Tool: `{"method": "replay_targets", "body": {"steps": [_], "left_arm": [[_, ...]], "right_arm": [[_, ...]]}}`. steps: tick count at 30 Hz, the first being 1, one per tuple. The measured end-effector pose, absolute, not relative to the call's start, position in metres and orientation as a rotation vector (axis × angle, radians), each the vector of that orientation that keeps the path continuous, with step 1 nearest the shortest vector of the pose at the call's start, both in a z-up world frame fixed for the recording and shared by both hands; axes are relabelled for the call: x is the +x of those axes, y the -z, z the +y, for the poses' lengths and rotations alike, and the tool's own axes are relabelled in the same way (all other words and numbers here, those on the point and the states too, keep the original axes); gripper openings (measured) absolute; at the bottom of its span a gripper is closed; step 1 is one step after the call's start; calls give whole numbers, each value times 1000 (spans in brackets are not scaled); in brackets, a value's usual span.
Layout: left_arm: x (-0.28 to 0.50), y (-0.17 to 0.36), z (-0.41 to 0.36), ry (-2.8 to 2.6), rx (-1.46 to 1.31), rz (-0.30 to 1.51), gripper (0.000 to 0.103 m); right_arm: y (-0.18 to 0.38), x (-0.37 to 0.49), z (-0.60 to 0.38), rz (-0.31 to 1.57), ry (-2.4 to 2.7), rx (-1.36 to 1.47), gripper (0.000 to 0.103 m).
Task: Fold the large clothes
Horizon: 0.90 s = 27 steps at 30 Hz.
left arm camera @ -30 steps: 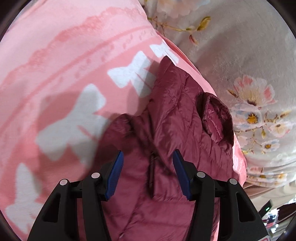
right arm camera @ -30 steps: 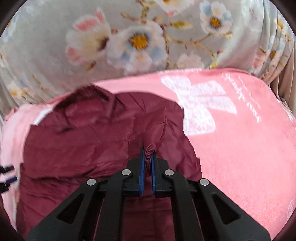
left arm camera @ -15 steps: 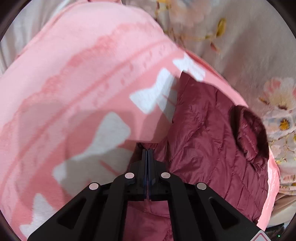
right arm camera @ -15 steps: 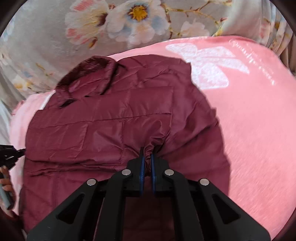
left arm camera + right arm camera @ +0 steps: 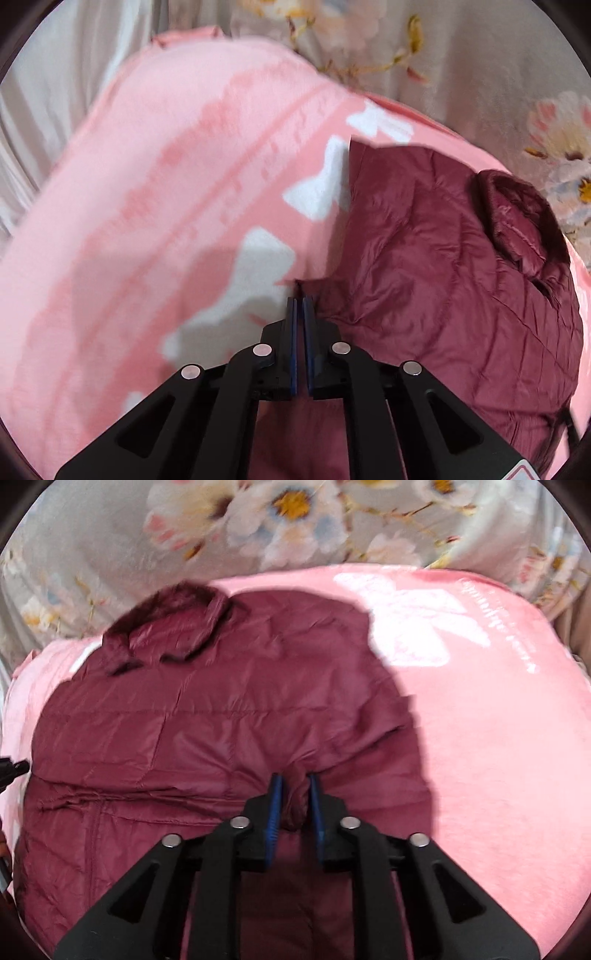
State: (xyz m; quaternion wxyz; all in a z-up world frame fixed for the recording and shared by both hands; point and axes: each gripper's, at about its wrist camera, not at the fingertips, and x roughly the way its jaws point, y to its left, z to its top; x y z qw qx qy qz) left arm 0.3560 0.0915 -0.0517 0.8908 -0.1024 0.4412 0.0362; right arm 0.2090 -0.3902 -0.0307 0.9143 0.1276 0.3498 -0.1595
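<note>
A maroon quilted puffer jacket (image 5: pixel 443 266) lies on a pink blanket, collar (image 5: pixel 517 221) toward the floral cloth. My left gripper (image 5: pixel 301 299) is shut on a pinch of the jacket's left edge. In the right wrist view the jacket (image 5: pixel 184 720) spreads wide, collar (image 5: pixel 170 627) at the far left. My right gripper (image 5: pixel 293 782) has its jaws slightly parted with a fold of jacket fabric bunched between the blue pads.
The pink blanket with white bow prints (image 5: pixel 166 221) covers the surface and also shows in the right wrist view (image 5: pixel 498 720). Grey floral fabric (image 5: pixel 295 524) lies behind it. The other gripper's tip (image 5: pixel 11 770) shows at the far left edge.
My left gripper shut on the jacket's edge and drew it left. My right jaws, shut before, have parted a little. The jacket now lies flatter and more spread out.
</note>
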Motion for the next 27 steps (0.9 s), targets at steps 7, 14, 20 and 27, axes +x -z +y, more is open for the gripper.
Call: {"method": "replay_targets", "body": {"steps": [7,14,20,27], "left_arm": [[346,-15,23,30,-85,791,6],[364,41,-69,76,72,882,7],[358,87,-79,48,140,858,8],[350,97,-87,22,183,799,7]], "right_arm": [[-25,237,-349,615,234,241,19],[18,280,-304,698,206,148,25],[57,278,-304,745,200,155,25],[64,276,-306,729,198,182,26]]}}
